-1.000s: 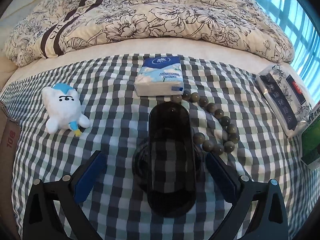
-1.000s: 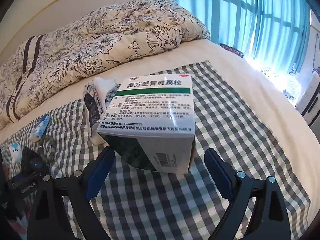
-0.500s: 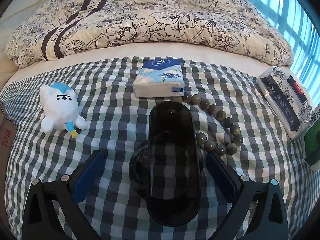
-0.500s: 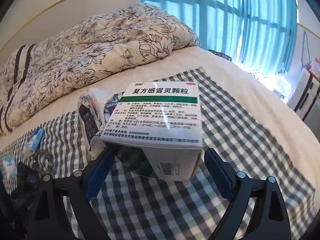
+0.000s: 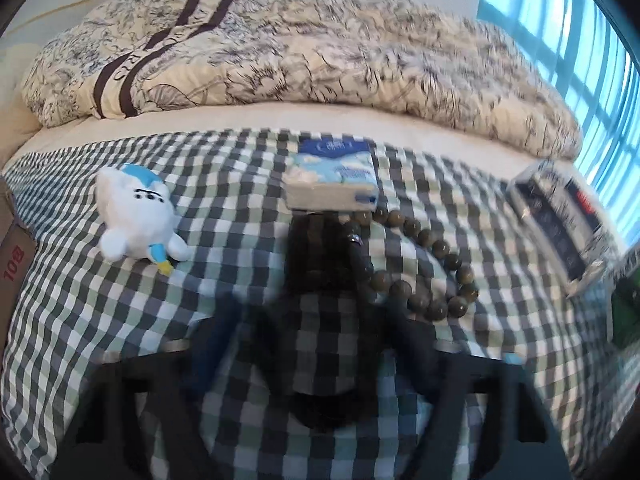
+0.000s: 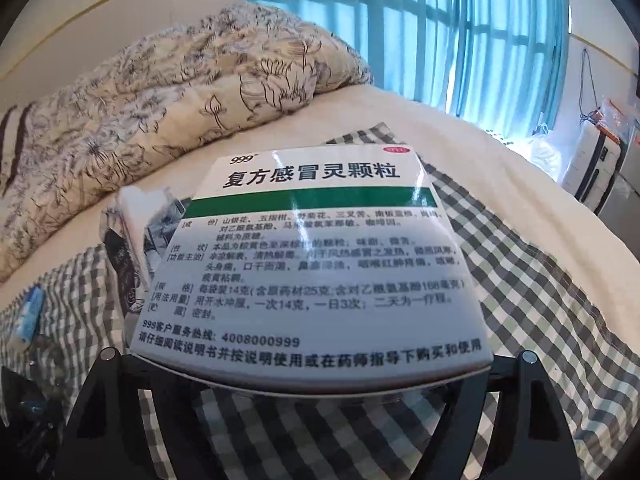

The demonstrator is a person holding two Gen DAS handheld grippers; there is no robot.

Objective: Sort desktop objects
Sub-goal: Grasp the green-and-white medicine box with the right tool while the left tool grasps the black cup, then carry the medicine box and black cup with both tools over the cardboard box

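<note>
A dark see-through oval case (image 5: 324, 320) lies on the checked cloth (image 5: 100, 320), its far end against a blue-and-white tissue pack (image 5: 332, 176). My left gripper (image 5: 320, 340) straddles the case, and its blurred jaws are closing on the case's sides without clearly pressing them. A string of brown beads (image 5: 424, 272) curls against the case's right side. A white-and-blue plush toy (image 5: 136, 216) lies to the left. My right gripper (image 6: 316, 364) has a white-and-green medicine box (image 6: 312, 264) wedged between its closing jaws. The box's near edge hides the fingertips.
A flowered quilt (image 5: 280, 52) is heaped along the far side of the bed. A plastic-wrapped pack (image 5: 560, 220) lies at the right, just left of the medicine box, wrapped pack (image 6: 132, 240). A cardboard carton (image 5: 12, 248) stands at the left edge. Blue-curtained windows (image 6: 440, 32) fill the right.
The left jaws have narrowed around the dark case. The right gripper has moved forward and down, so the medicine box now fills the space between its fingers and covers their tips.
</note>
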